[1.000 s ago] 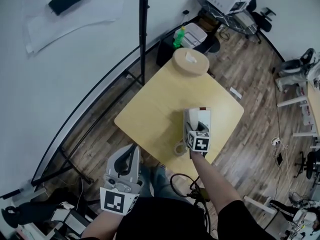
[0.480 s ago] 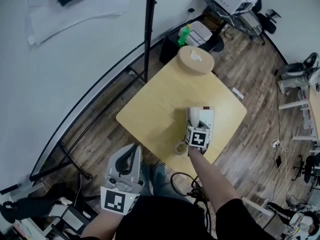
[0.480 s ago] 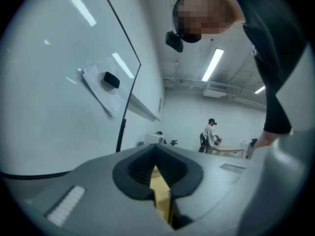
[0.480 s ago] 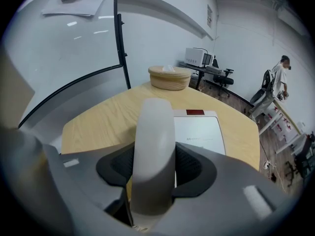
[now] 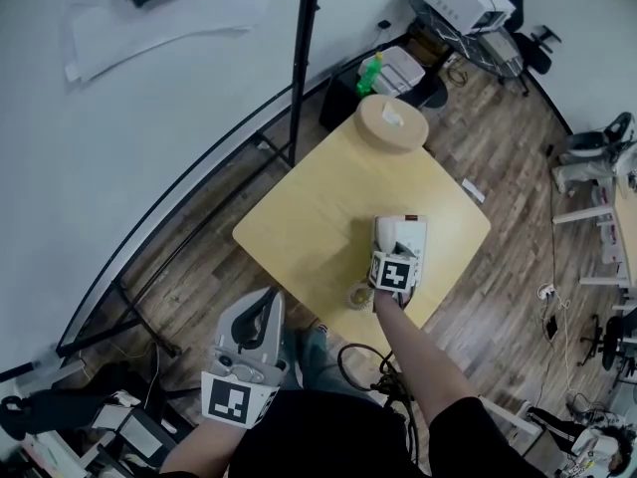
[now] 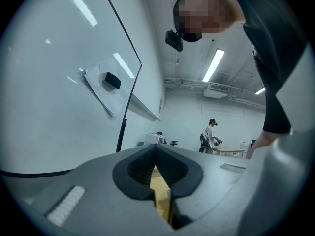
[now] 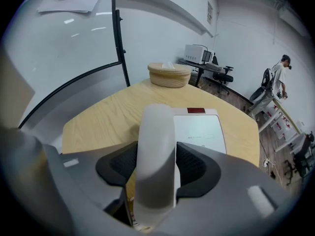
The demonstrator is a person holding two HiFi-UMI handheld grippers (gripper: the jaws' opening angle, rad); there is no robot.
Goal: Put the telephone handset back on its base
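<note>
The white telephone base (image 5: 412, 237) lies near the right edge of the yellow wooden table (image 5: 309, 217). My right gripper (image 5: 389, 255) is shut on the white handset (image 5: 383, 235), which runs along the base's left side. In the right gripper view the handset (image 7: 156, 146) stands between the black pads (image 7: 197, 168), with the base (image 7: 203, 132) just beyond it. Whether the handset rests in the cradle I cannot tell. My left gripper (image 5: 261, 312) hangs below the table's near corner, shut and holding nothing. The left gripper view shows its jaws (image 6: 158, 181) together.
A round wooden tissue box (image 5: 391, 124) sits at the table's far corner. A tape roll (image 5: 358, 295) lies by the near edge beside my right gripper. A black stand pole (image 5: 301, 68) rises left of the table. Cables (image 5: 373, 371) trail on the floor.
My right gripper with the handset has edged slightly forward along the base. The left gripper has stayed where it was.
</note>
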